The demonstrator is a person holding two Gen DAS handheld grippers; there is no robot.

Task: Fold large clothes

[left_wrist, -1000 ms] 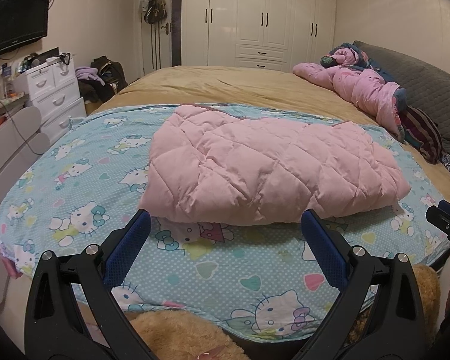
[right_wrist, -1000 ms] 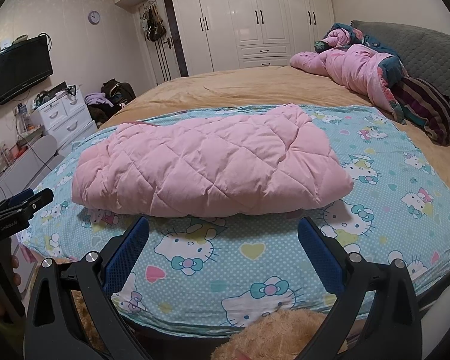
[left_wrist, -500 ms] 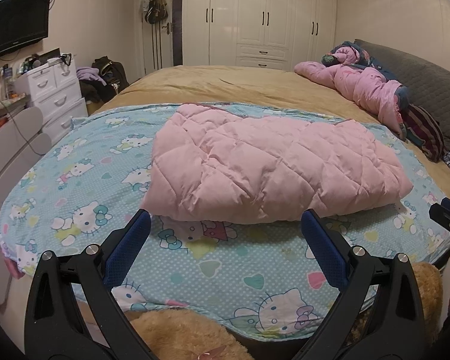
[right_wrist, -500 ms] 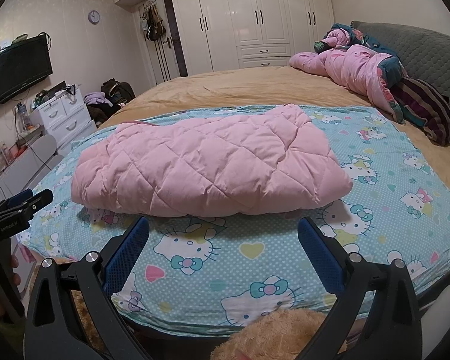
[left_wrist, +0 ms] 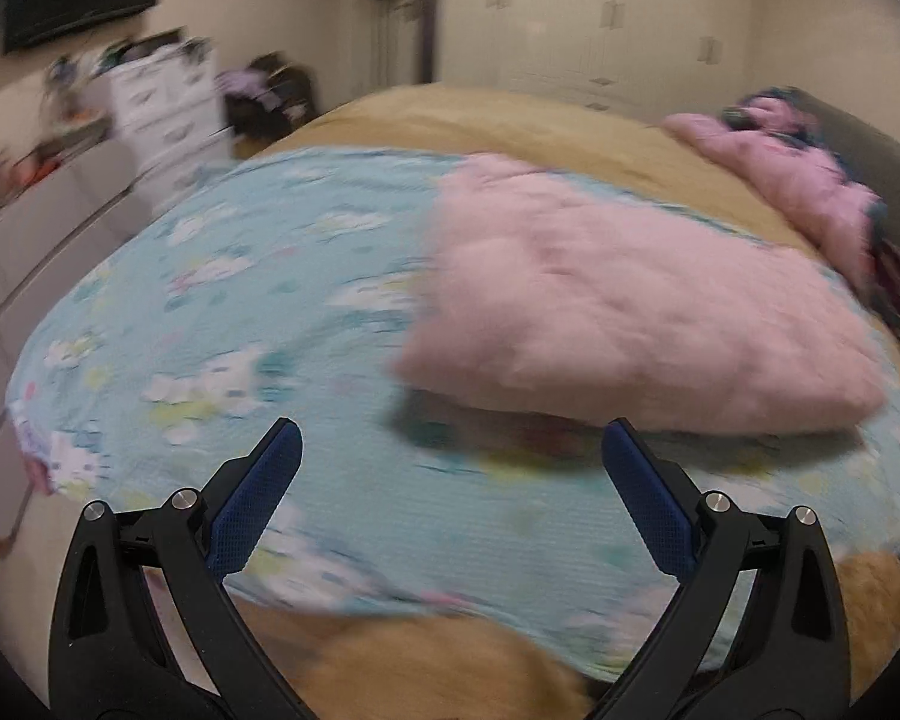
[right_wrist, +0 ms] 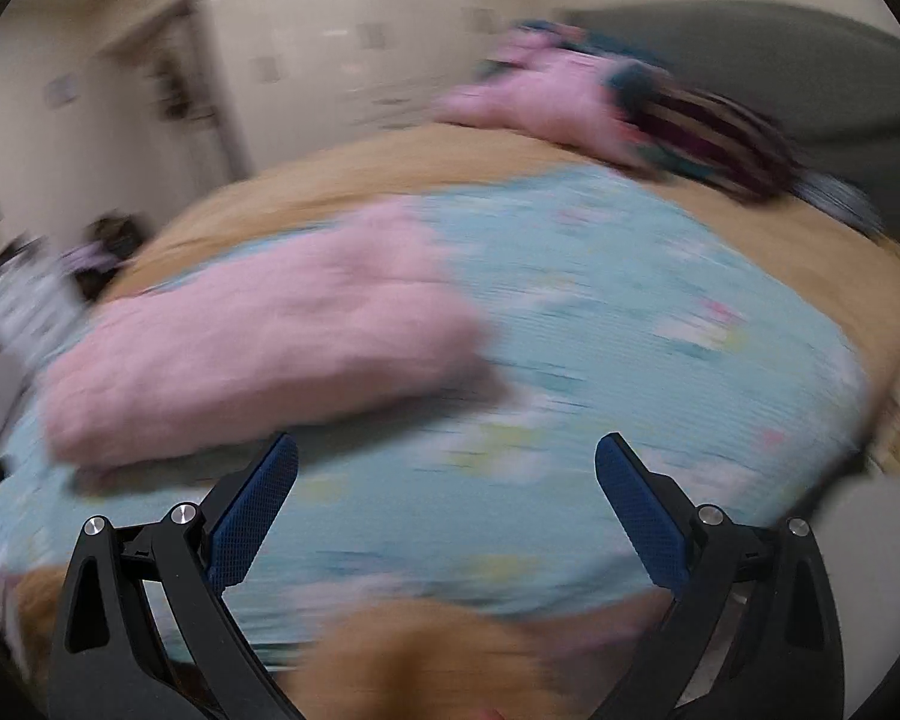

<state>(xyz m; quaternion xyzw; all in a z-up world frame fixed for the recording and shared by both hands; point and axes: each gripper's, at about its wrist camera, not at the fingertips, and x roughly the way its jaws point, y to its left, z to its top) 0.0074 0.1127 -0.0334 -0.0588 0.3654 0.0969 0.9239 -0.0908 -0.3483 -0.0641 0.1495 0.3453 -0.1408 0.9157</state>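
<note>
A pink quilted garment [left_wrist: 636, 312] lies folded flat on the light blue patterned sheet [left_wrist: 258, 312] on the bed. In the right wrist view it [right_wrist: 270, 336] sits left of centre on the same sheet [right_wrist: 630, 324]. My left gripper [left_wrist: 450, 450] is open and empty, near the sheet's front edge, short of the garment. My right gripper [right_wrist: 447, 468] is open and empty, also in front of the garment. Both views are motion-blurred.
A pile of pink bedding [left_wrist: 792, 174] and a dark striped item [right_wrist: 708, 138] lie at the head of the tan bed. A white drawer unit [left_wrist: 162, 102] stands at the left. Something tan and fuzzy [left_wrist: 438, 666] is just below the grippers.
Both views have swung sharply and are now blurred. The left view has turned left, the right view right, so the garment has shifted sideways in each. The garment lies unmoved on the sheet.
</note>
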